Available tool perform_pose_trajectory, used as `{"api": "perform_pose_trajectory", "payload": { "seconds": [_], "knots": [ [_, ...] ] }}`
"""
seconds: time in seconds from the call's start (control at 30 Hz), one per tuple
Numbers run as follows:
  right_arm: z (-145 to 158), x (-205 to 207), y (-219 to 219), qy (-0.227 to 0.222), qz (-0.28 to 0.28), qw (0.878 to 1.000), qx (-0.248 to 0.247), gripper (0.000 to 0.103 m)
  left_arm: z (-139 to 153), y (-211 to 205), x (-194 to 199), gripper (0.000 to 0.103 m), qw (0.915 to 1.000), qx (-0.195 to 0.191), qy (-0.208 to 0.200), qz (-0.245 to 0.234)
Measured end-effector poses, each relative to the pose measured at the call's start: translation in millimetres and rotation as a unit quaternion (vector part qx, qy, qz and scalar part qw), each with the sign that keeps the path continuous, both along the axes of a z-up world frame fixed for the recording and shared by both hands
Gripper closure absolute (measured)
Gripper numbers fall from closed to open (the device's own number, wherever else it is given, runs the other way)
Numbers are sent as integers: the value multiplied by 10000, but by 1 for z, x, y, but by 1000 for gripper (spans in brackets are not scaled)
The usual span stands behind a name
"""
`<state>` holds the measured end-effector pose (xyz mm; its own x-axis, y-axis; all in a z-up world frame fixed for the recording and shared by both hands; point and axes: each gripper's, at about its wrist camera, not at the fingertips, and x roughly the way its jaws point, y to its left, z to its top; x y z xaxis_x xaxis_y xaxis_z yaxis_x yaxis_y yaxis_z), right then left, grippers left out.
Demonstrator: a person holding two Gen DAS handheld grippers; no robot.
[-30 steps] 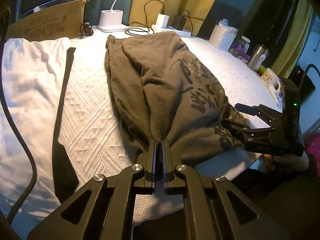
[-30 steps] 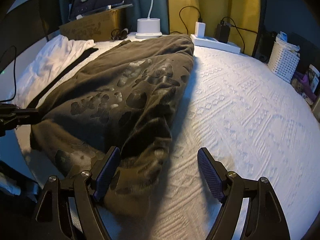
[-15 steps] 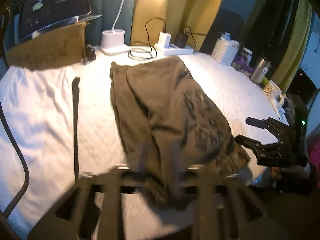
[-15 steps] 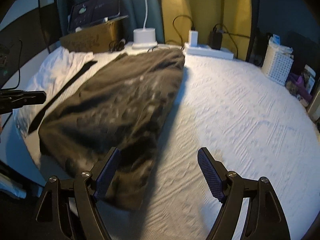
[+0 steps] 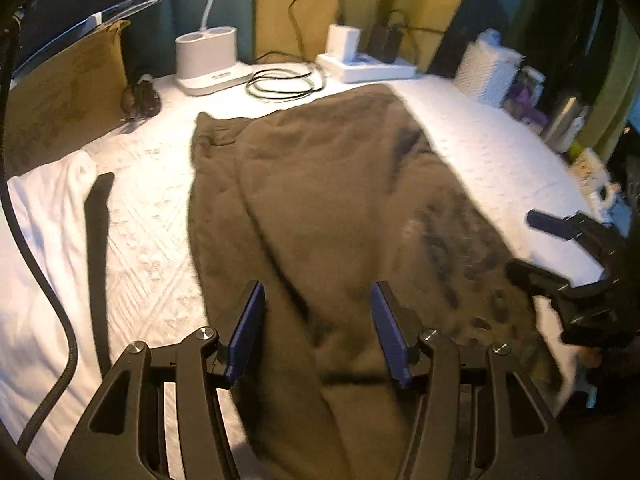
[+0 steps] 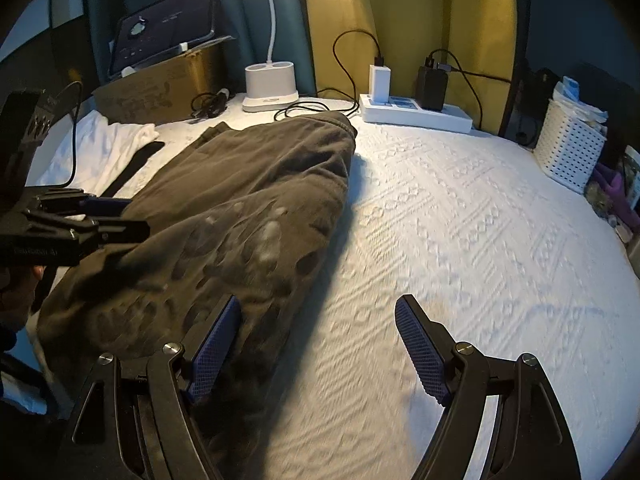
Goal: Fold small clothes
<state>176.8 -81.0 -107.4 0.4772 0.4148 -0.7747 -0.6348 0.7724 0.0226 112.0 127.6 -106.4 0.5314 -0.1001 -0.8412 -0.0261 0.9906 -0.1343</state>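
Note:
A brown garment [image 5: 320,200] with a dark print lies folded lengthwise on the white textured cover [image 6: 460,220]. My left gripper [image 5: 318,286] hovers over its near end. Its jaws are opening, and the blue pads [image 5: 248,328] press on nothing; the cloth lies loose below them. In the right wrist view the garment [image 6: 248,200] runs along the left, with the left gripper [image 6: 132,214] above its left edge. My right gripper [image 6: 319,299] stands open by the garment's near right edge, with only cloth edge and cover beneath it. From the left wrist view it [image 5: 520,242] shows at the far right.
A white garment [image 5: 40,220] with a black strip [image 5: 98,240] lies at the left. Along the back stand a cardboard box [image 5: 68,92], a lamp base [image 5: 210,62], a coiled cable [image 5: 284,84] and a power strip [image 5: 368,68]. A white basket [image 6: 572,148] sits back right.
My left gripper let go of the garment's near hem, opened and drew back. The garment settled flat. My right gripper also backed away, still open.

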Motion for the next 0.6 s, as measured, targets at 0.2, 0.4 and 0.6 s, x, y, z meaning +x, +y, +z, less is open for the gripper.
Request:
{"api": "perform_pose_trajectory", "payload": {
  "seconds": [0.2,0.4,0.6],
  "knots": [
    [-22,28,14,-40,79,9992,-389,22,-13,20,8,45,9995,53,-43,310],
    [-11,52,8,-43,-47,9993,-356,22,3,30,14,46,9990,-141,-51,426],
    [1,86,14,-170,-184,9992,-298,22,14,47,42,46,9980,-402,-291,395]
  ]
}}
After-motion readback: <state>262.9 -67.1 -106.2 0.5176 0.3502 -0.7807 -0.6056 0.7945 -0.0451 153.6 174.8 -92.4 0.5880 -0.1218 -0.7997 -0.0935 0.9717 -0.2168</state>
